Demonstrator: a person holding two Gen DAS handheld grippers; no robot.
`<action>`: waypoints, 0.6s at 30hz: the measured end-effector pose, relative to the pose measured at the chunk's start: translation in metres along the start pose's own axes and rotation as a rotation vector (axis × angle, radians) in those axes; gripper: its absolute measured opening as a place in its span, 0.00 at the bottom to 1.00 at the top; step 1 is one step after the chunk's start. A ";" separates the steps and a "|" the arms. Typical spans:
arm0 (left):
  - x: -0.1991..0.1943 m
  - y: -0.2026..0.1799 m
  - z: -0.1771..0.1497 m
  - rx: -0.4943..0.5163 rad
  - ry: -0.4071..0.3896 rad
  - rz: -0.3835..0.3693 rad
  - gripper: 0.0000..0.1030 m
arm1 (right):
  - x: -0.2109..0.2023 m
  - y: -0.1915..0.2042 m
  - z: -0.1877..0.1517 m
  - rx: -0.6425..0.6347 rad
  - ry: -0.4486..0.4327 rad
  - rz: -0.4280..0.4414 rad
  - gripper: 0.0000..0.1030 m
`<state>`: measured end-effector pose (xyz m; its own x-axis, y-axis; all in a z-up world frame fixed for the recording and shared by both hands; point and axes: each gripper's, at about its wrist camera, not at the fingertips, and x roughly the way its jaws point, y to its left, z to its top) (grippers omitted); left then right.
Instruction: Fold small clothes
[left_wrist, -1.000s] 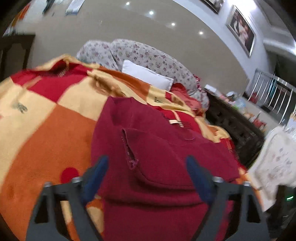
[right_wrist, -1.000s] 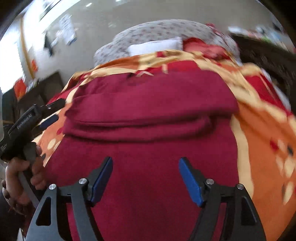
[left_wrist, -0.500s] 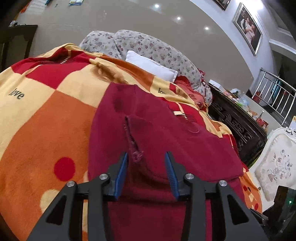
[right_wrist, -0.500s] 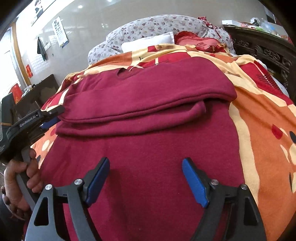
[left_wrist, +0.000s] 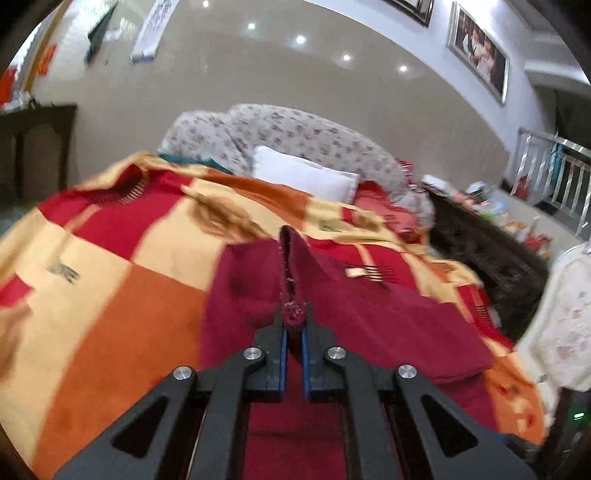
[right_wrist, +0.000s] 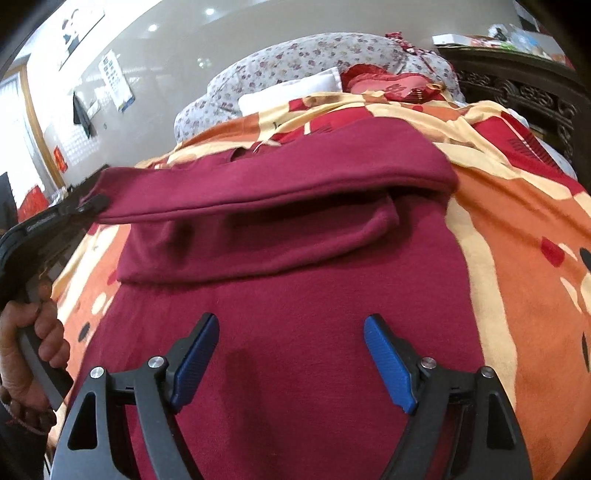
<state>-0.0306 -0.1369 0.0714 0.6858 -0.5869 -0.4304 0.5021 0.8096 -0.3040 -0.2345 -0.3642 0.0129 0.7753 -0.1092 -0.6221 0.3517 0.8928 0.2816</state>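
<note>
The maroon garment (right_wrist: 295, 288) lies spread on the patterned blanket (right_wrist: 517, 258), directly ahead of and under both grippers, with one folded band already lying across its far part. The left gripper (left_wrist: 293, 321) has just closed its jaws on the frayed corner of that folded edge (left_wrist: 291, 291) — the cloth is pinched tight between the blue pads and rises to a peak in front of them. The right gripper (right_wrist: 291, 350) hovers wide apart over the near, flat part of the garment, holding nothing. To do this fold well, I judge the pinched corner should be carried across in one smooth arc, kept taut so the layer beneath does not drag along, while the right gripper either pins the near cloth or takes the matching corner so the edge lands straight. The grip looks shallow, right at the hem, so a quick tug could slip it. Beyond the garment, a white pillow (left_wrist: 306, 177) and a floral bolster (left_wrist: 295, 133) sit at the far end of the blanket, well apart from the work. Dark carved furniture (left_wrist: 480, 247) stands to the right of the left gripper — out of the way.
</note>
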 end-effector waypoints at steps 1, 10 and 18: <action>0.005 0.004 0.001 0.002 0.002 0.038 0.05 | -0.002 -0.002 0.000 0.013 -0.008 0.007 0.82; 0.058 0.038 -0.023 -0.094 0.205 0.087 0.08 | -0.041 -0.032 0.022 0.149 -0.103 0.021 0.82; -0.005 0.034 0.007 -0.040 -0.067 0.236 0.55 | -0.031 -0.015 0.096 -0.345 -0.049 0.038 0.37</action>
<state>-0.0128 -0.1065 0.0694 0.8156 -0.3800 -0.4364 0.3039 0.9230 -0.2360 -0.2140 -0.4165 0.0981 0.8113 -0.0868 -0.5781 0.1311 0.9907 0.0352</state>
